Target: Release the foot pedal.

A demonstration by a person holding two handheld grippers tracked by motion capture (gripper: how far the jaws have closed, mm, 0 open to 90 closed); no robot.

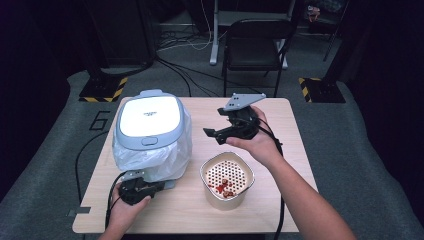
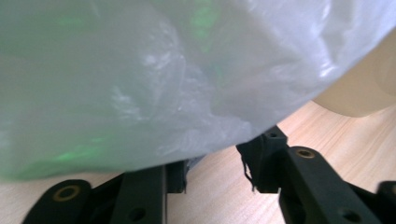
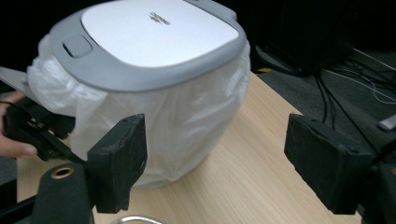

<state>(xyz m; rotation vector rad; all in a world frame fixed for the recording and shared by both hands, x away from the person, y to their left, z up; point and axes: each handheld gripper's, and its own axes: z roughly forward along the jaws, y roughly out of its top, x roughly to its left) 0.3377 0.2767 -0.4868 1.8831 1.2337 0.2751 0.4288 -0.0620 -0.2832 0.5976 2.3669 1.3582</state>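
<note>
The lidded bin (image 1: 149, 131) (lined with a white plastic bag (image 1: 172, 157)) stood at the left of the wooden surface (image 1: 280, 125). The left gripper (image 2: 212, 175) was low at its front, fingers slightly apart against the bag. The right gripper (image 3: 215, 158) hovered wide open, holding nothing, above the perforated beige container (image 1: 227, 180).

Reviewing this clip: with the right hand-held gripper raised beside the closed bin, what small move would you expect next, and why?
Probably the right hand-held gripper moves toward the bin's lid to open it. Its jaws stand open, empty, aimed at the bin, and the lid is shut. The left hand-held gripper sits low against the plastic bag at the bin's base, seemingly steadying it. The strainer cup beside it holds scraps.
</note>
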